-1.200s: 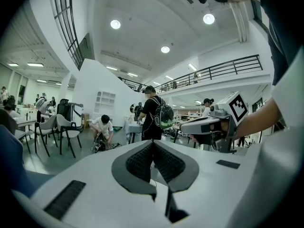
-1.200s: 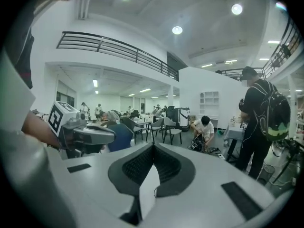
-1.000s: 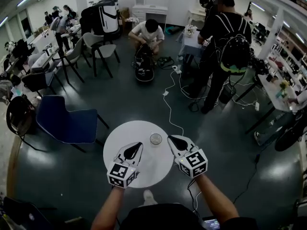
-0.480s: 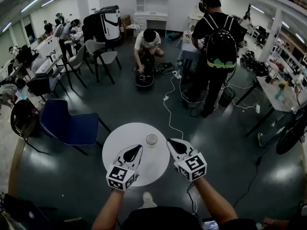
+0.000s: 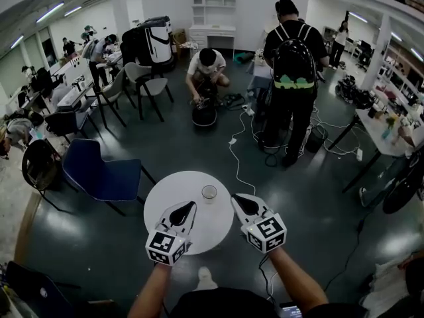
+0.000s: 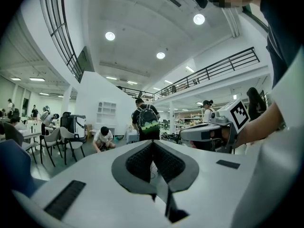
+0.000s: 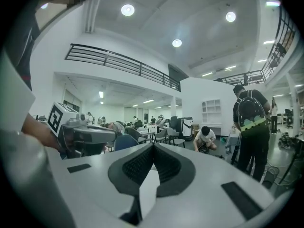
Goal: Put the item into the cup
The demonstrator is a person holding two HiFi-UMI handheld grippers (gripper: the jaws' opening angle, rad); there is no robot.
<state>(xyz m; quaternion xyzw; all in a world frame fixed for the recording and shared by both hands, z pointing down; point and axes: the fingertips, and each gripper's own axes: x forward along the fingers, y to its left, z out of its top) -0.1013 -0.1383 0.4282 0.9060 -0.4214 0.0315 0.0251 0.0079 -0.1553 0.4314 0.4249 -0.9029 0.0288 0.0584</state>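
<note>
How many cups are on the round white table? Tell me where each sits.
1. The clear glass cup stands toward the round white table's far edge, just beyond the left claw and right claw. Those could hide others.

On the round white table the cup stood near the far edge, ahead of the left gripper and right gripper, with open tabletop on both its sides. A blue chair stood close at the table's left; a white cable crossed the floor beyond.
</note>
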